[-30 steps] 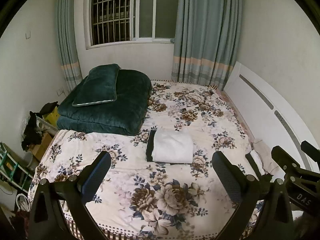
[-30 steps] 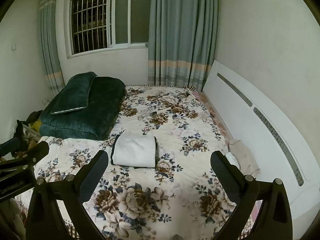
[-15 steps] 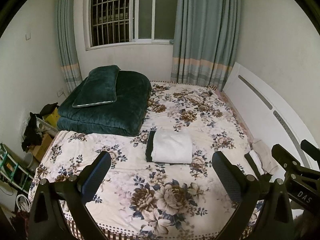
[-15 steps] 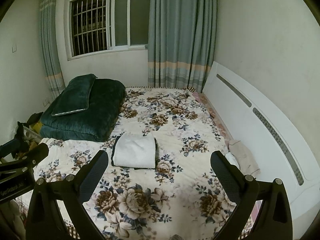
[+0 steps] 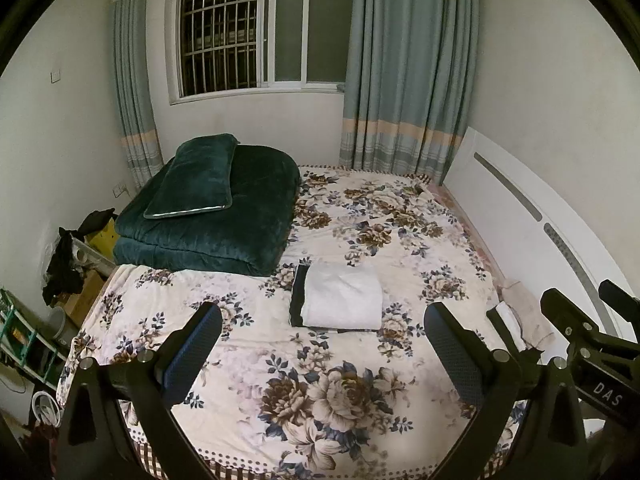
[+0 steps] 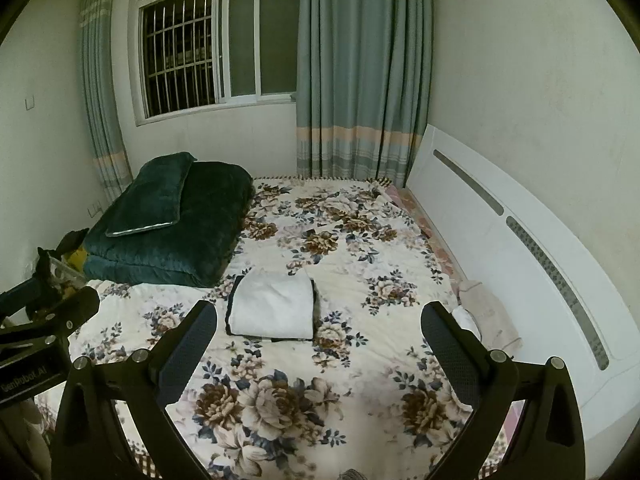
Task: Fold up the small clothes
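A folded white garment (image 5: pixel 340 298) lies on top of a folded black one, mid-bed on the floral sheet (image 5: pixel 320 392); it also shows in the right wrist view (image 6: pixel 276 308). More pale clothes (image 5: pixel 520 312) lie at the bed's right edge by the headboard, also seen in the right wrist view (image 6: pixel 488 312). My left gripper (image 5: pixel 322 344) is open and empty, held above the near part of the bed. My right gripper (image 6: pixel 318 344) is open and empty beside it, also short of the pile.
A folded dark green quilt with a pillow (image 5: pixel 208 208) fills the bed's far left. A white headboard (image 6: pixel 500 240) runs along the right. Boxes, dark clothes and a green rack (image 5: pixel 24 332) stand on the floor at left. Window and curtains are behind.
Both views have shifted very slightly; the grippers stay open and the folded pile has not moved.
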Available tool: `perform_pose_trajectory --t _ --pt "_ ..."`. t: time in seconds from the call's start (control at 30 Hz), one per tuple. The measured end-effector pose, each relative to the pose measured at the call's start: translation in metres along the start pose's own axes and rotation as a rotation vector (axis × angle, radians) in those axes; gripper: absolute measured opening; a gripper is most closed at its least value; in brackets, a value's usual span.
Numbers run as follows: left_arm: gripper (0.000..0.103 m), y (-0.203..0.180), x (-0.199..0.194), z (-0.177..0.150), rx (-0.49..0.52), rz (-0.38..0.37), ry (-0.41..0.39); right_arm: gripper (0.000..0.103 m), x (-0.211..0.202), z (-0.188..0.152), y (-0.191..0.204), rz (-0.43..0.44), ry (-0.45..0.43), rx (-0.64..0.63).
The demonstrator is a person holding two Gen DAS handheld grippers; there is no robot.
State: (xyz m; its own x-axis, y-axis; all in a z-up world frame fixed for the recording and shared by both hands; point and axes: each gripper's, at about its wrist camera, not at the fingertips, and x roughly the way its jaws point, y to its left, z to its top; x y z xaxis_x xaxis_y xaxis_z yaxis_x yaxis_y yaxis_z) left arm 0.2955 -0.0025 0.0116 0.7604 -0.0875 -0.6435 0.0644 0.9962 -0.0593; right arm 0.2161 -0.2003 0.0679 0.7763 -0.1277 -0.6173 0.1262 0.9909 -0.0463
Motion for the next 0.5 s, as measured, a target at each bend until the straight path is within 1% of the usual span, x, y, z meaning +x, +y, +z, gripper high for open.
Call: perform_pose_trajectory --t 0.13,0.5 --pt "0.103 -0.0011 0.0 0.006 0.002 0.004 -0.003 0.103 -0.0007 -0.0009 0.0006 -0.002 -0.002 0.001" --pt "0.103 -0.0015 -0.0012 0.005 0.002 0.004 -0.007 0.103 -0.001 -0.0045 0.0005 -0.008 -0.005 0.007"
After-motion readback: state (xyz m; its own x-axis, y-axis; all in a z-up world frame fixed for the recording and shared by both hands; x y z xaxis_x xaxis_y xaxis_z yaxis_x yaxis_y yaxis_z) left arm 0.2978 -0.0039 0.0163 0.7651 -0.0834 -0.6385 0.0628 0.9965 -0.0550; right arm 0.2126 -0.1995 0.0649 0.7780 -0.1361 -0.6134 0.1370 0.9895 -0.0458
